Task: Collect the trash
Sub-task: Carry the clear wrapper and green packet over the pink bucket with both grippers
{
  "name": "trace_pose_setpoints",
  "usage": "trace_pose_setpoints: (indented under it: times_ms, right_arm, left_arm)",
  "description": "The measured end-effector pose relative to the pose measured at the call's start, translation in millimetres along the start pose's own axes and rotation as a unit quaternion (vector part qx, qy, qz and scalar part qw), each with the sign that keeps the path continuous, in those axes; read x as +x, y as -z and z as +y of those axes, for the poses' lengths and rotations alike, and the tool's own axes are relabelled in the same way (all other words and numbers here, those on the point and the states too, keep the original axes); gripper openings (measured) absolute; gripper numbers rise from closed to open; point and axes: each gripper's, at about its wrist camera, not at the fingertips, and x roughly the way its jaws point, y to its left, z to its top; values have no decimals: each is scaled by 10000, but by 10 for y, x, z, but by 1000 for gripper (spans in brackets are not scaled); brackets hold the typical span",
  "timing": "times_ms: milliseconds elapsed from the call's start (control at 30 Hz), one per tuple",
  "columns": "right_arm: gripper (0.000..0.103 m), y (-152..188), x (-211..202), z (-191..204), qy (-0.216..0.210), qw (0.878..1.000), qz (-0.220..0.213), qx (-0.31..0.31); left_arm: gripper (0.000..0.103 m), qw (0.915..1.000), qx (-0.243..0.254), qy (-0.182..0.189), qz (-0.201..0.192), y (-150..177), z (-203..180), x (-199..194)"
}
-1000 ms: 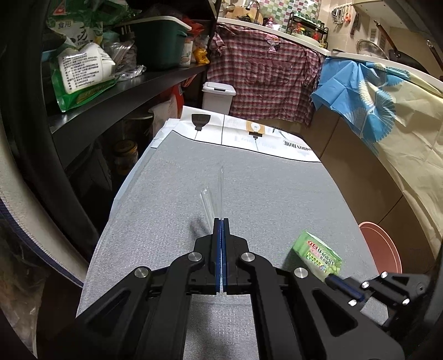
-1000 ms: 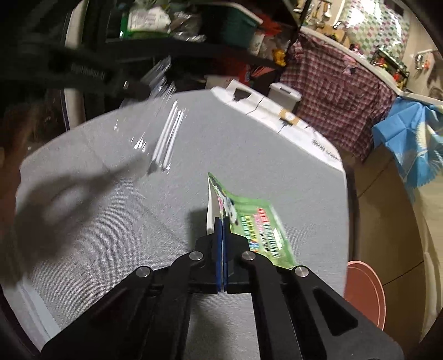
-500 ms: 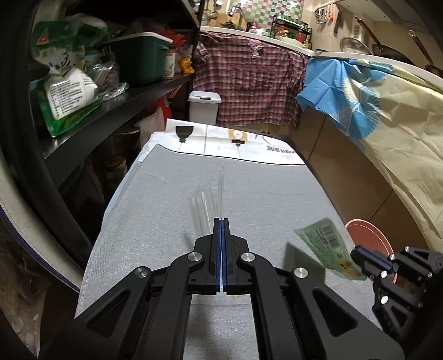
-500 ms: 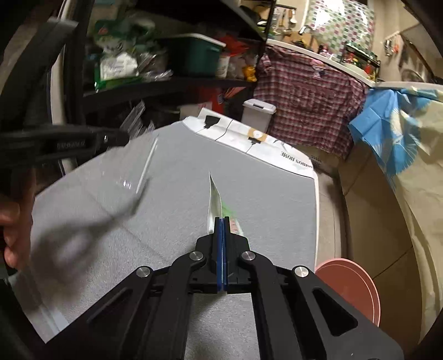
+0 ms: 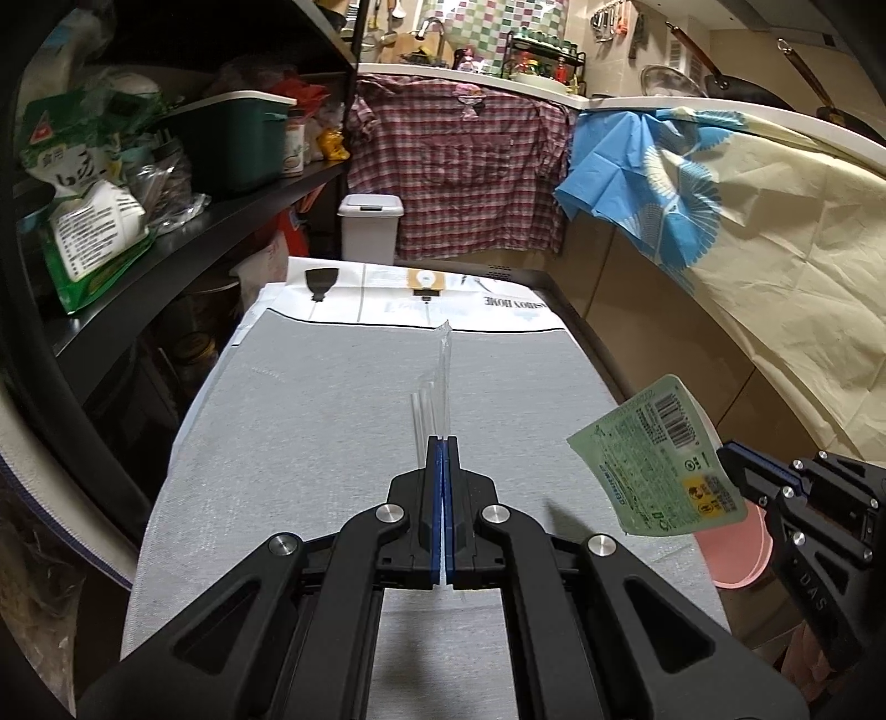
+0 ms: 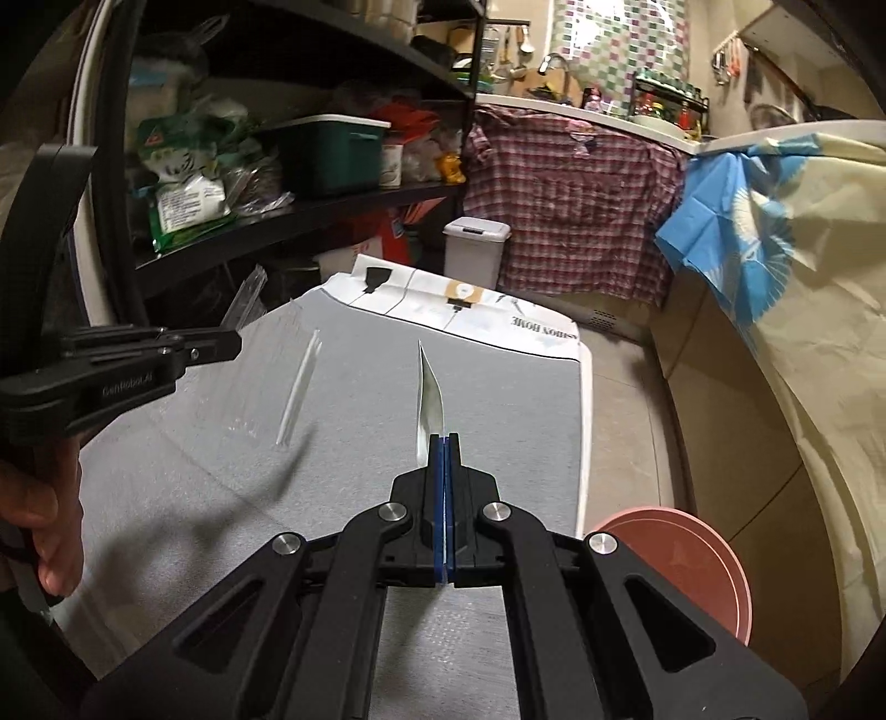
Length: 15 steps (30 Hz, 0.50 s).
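Left wrist view: left gripper (image 5: 443, 443) fingers pinch a clear plastic wrapper (image 5: 440, 382) above the grey surface (image 5: 310, 432). Right gripper (image 6: 443, 443) fingers clamp a green packet (image 5: 659, 459), up beside the pink bin (image 6: 698, 559).

Matt cloth, glossy plastics

You are working over a counter (image 5: 332, 443) looking like matt grey woven cloth, pinching clear glossy film (image 5: 443, 376) and a shiny green printed wrapper (image 5: 659, 459).

Warm indoor light, brightest toward the far tiled wall (image 5: 487, 33); shelves (image 6: 310, 210) at left sit dim. Soft shadows fall on the grey table (image 5: 332, 421). Fisheye bending and black vignetting mark the edges; focus is sharp.
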Motion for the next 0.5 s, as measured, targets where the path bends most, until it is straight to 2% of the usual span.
trace_pose_setpoints:
  times_ms: [500]
  right_arm:
    - [0, 26, -141, -526, 335, 9980, -30, 541]
  left_arm:
    - [0, 9993, 226, 296, 5, -76, -438, 93]
